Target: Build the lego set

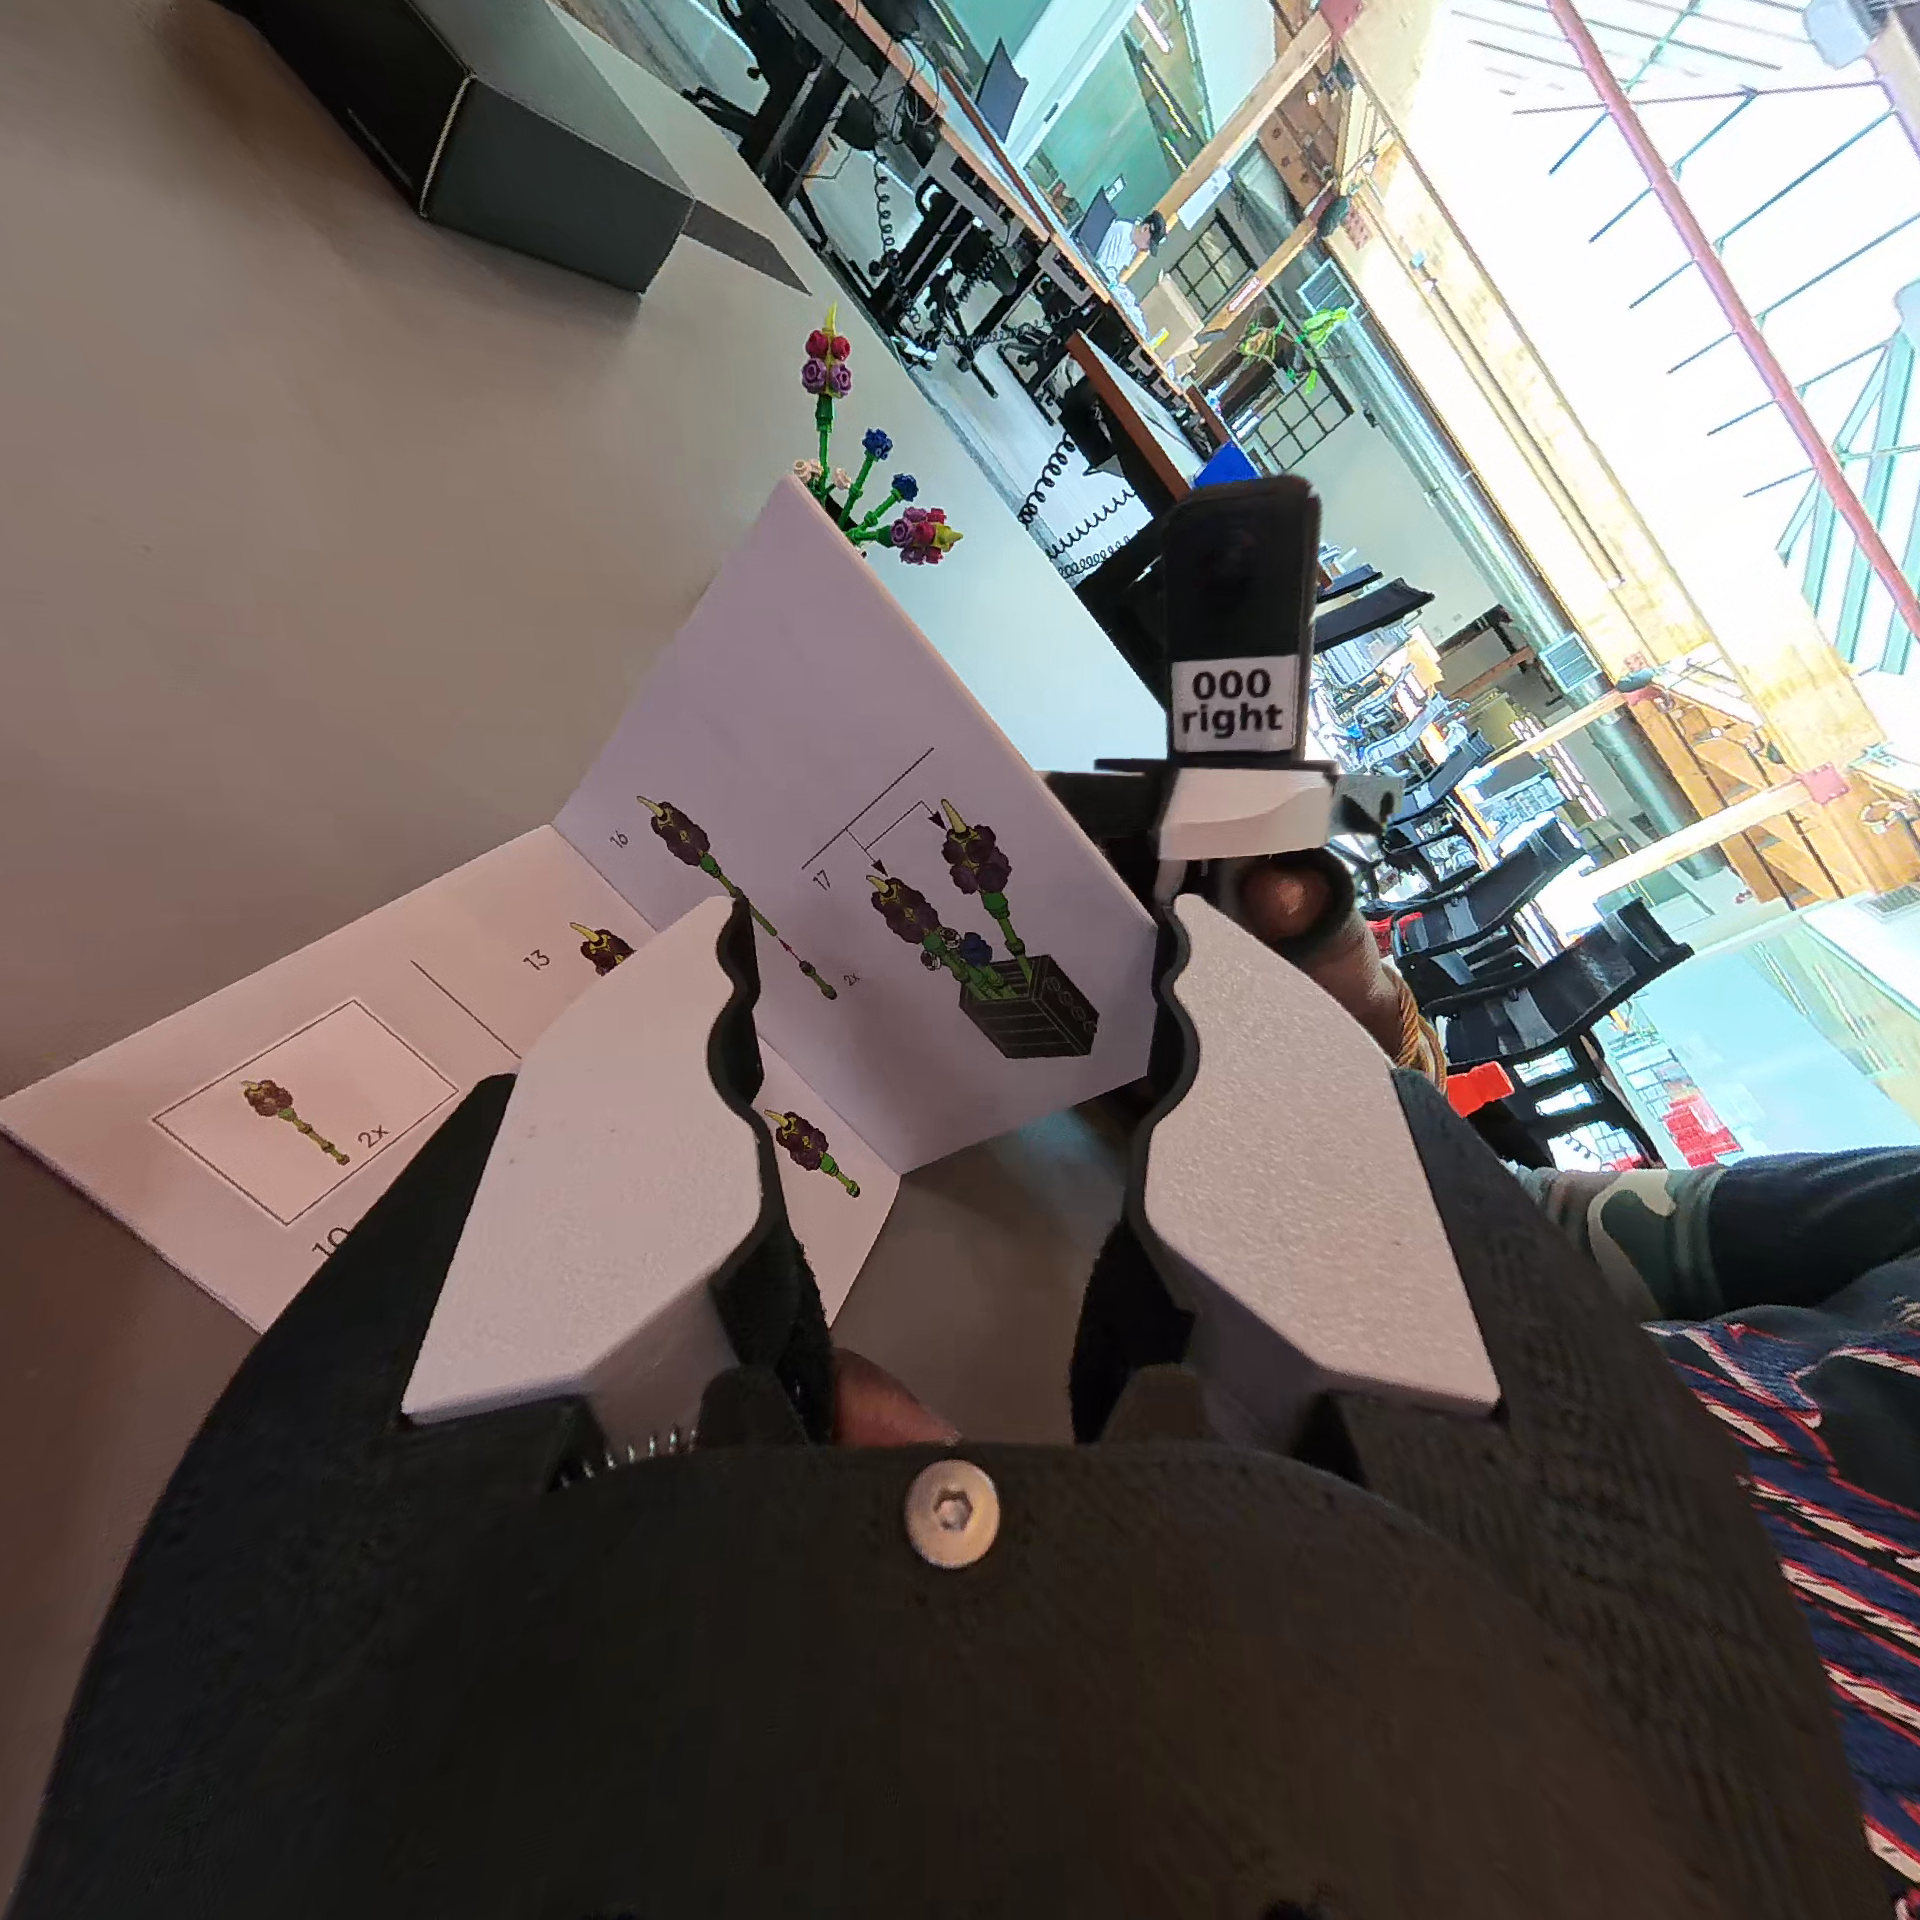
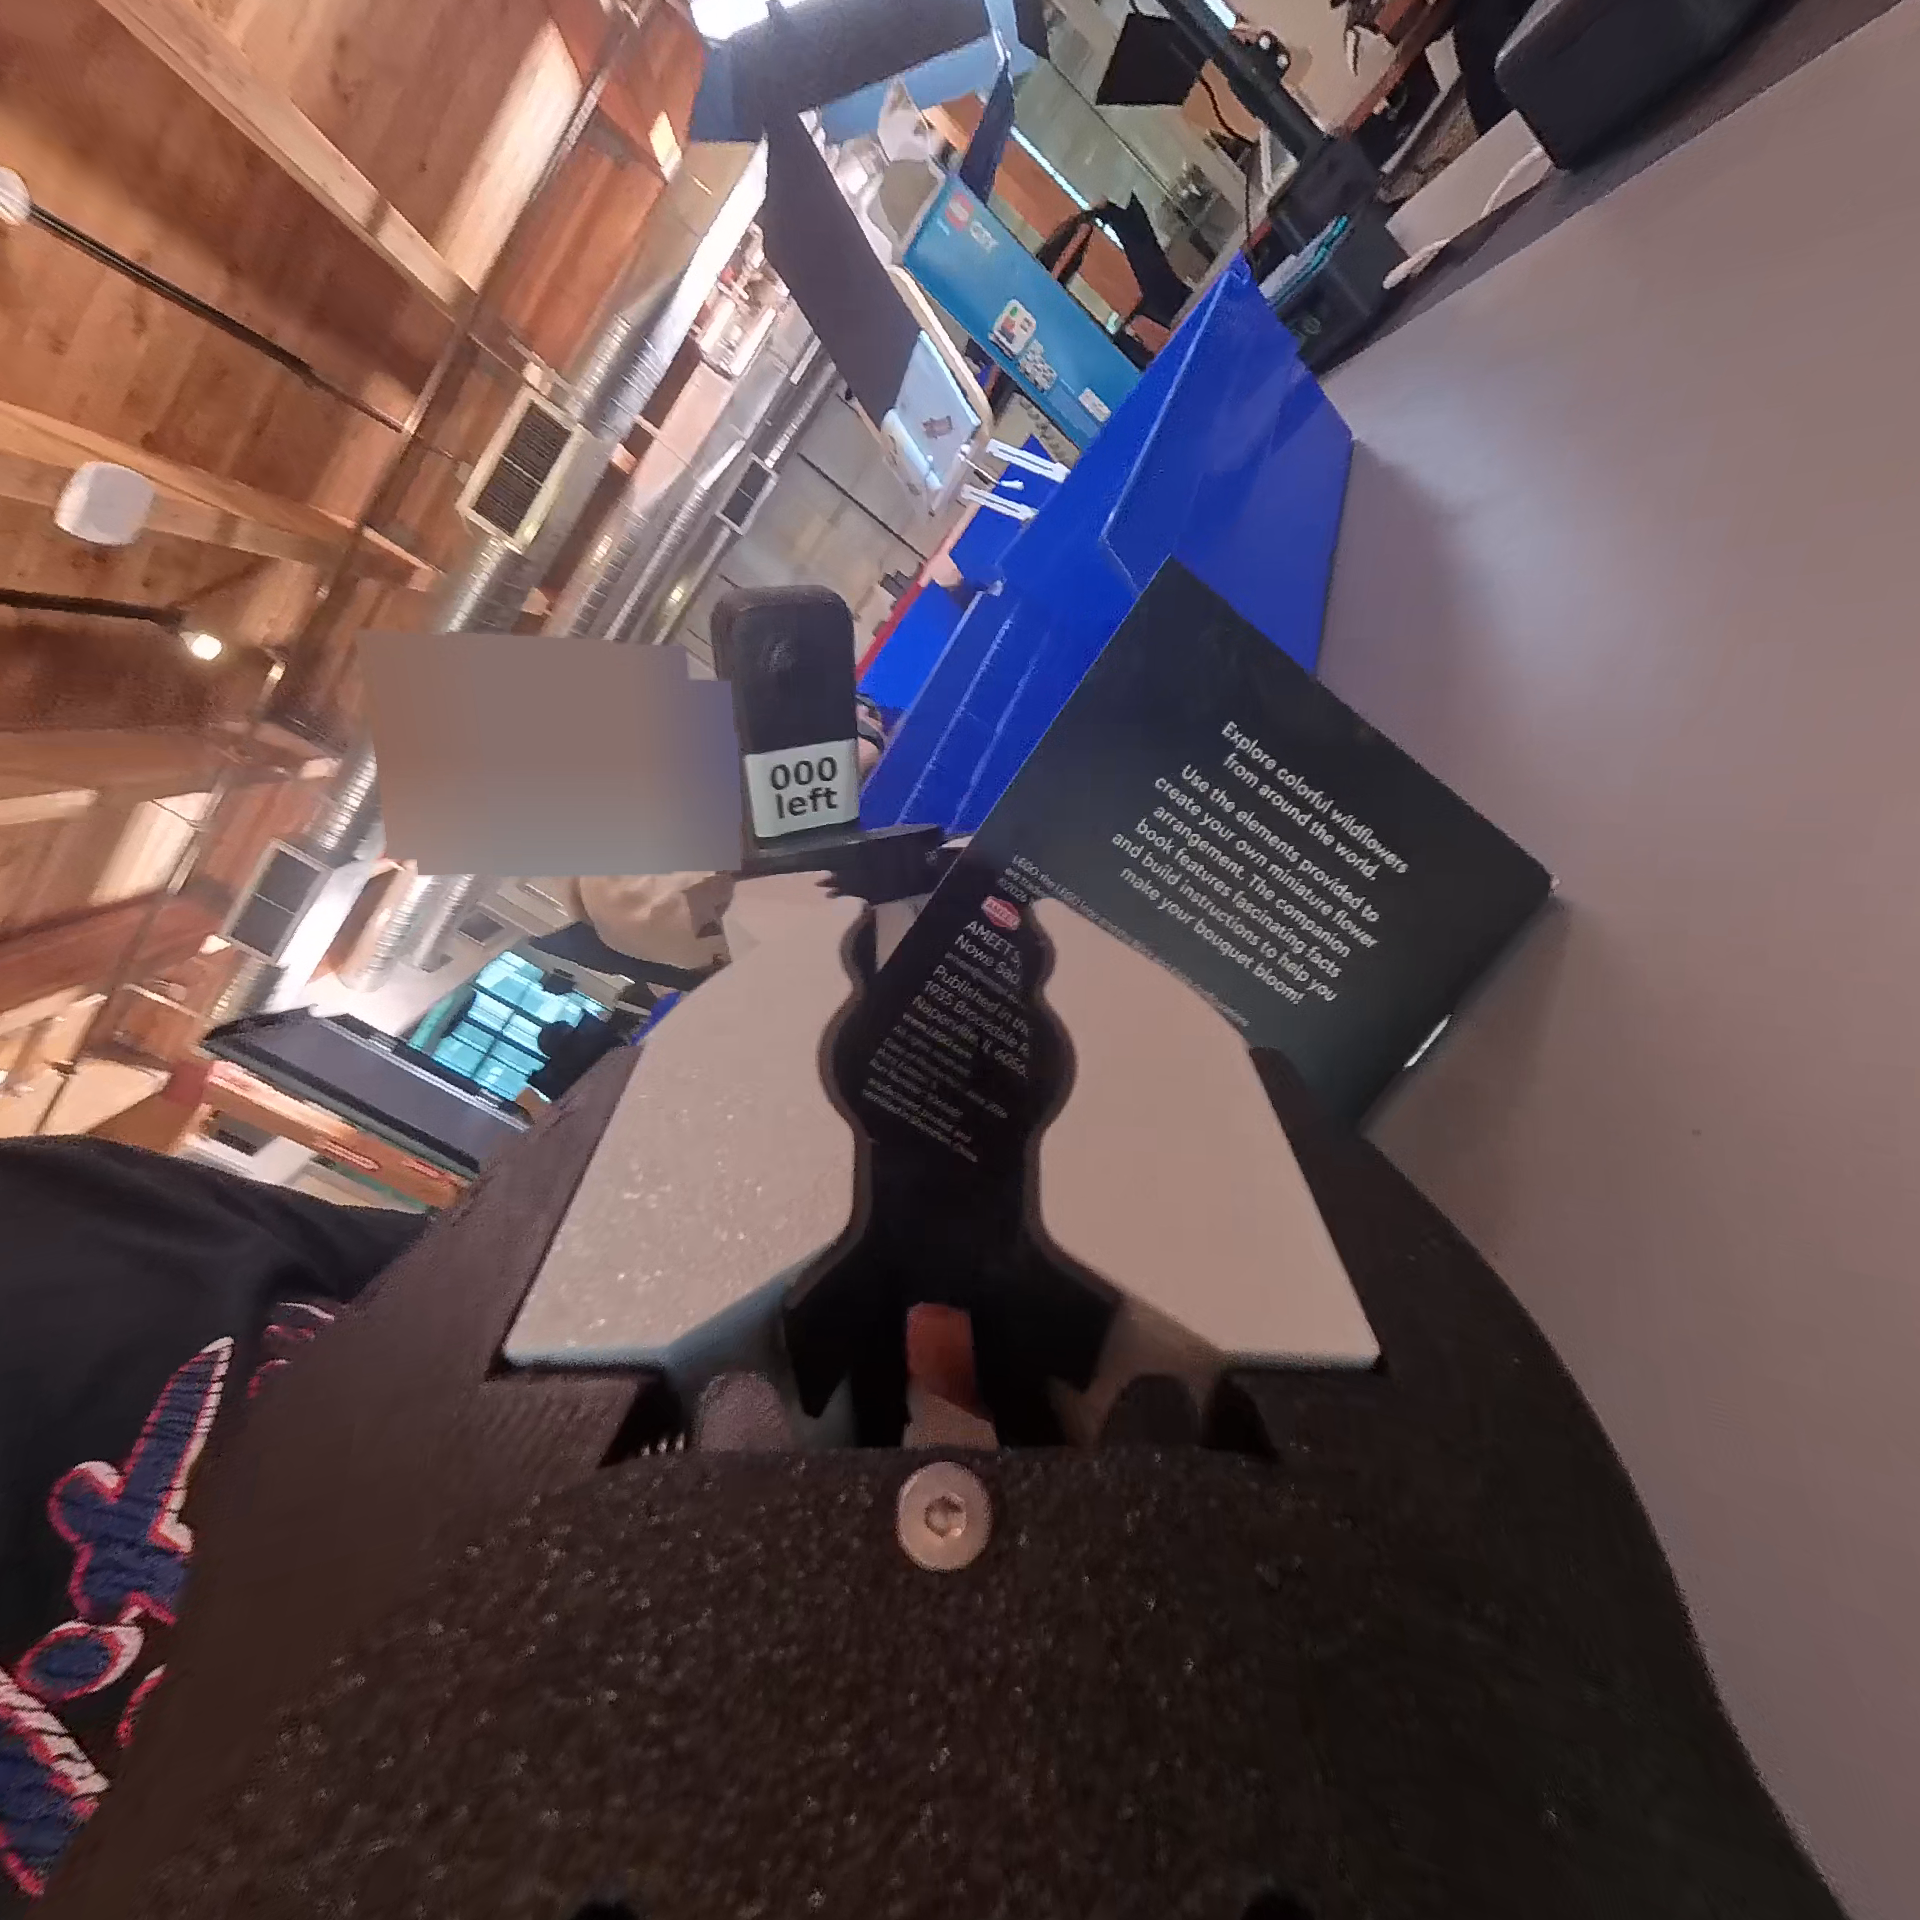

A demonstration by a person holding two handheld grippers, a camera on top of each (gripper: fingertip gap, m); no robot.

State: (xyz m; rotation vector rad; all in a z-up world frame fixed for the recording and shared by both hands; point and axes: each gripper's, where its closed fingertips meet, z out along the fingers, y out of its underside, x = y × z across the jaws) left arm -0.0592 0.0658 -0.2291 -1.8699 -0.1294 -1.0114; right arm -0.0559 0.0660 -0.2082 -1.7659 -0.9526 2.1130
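Fingers of the left gripper [image 1: 951, 935] are being kept wide apart, with nothing between them, above the open instruction booklet [image 1: 790, 748]. One page of that booklet is being lifted off the grey table [image 1: 260, 520]; its dark back cover is being pinched between the narrowed fingers of the right gripper [image 2: 951, 925], seen in the right wrist view. Beyond the raised page, the built lego flower bouquet [image 1: 873, 468] is being left standing upright on the table. Farther back, a black box [image 1: 499, 156] is being left near the table's edge, and blue boxes [image 2: 1174, 499] are being shown behind the cover.
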